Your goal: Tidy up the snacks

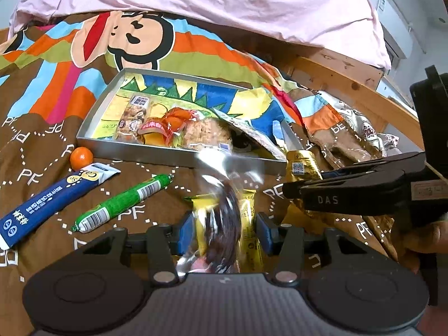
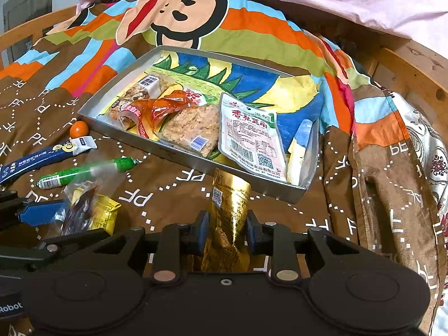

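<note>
I have both claws loaded: left claw (image 1: 225, 228) pinches clear-wrapped dark snack (image 1: 221, 218), right claw (image 2: 225, 231) gold packet (image 2: 229, 204). Next: carry both over tray (image 2: 196, 162) rim, release inside.

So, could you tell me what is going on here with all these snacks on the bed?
A person is sorting snacks into a metal tray on a patterned bedspread. The left gripper holds a clear packet with a dark snack; the right gripper holds a gold packet just short of the tray. The tray already holds several packets. A green sausage, a blue tube and a small orange lie loose outside it.
</note>
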Available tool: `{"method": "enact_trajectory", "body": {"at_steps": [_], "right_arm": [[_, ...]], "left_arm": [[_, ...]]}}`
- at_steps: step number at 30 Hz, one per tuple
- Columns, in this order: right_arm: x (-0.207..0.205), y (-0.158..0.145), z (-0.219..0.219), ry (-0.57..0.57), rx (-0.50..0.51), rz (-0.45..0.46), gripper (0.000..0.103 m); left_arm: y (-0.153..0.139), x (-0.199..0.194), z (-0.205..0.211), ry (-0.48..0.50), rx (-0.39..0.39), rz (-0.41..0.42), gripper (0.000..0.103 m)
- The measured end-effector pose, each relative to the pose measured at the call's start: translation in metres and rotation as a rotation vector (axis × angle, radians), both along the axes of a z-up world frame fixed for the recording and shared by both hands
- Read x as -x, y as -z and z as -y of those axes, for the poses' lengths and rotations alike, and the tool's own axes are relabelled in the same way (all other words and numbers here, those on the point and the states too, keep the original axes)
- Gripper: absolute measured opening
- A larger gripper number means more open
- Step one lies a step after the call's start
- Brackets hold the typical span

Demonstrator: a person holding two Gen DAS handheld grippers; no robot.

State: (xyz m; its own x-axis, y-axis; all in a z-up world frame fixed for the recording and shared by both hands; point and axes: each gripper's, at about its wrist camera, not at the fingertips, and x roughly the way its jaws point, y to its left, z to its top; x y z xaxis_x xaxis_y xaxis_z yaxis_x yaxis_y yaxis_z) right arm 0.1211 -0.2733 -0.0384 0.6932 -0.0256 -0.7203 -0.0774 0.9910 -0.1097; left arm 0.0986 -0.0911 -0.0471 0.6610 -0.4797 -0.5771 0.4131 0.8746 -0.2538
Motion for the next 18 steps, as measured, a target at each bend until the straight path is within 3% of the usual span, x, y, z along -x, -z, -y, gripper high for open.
{"method": "enact_trajectory", "body": {"at_steps": [6, 18], "right_arm": [[-0.0012, 0.0014, 0.0, -0.001, 0.0, -0.011, 0.029], [-0.0019, 0.0017, 0.0007, 0.004, -0.005, -0.013, 0.029]], "left_arm": [[0.0046, -0.0024, 0.0043, -0.001, -0.042, -0.021, 0.051], [-0.0004, 0.0002, 0.0, -0.01, 0.006, -0.002, 0.051]]}}
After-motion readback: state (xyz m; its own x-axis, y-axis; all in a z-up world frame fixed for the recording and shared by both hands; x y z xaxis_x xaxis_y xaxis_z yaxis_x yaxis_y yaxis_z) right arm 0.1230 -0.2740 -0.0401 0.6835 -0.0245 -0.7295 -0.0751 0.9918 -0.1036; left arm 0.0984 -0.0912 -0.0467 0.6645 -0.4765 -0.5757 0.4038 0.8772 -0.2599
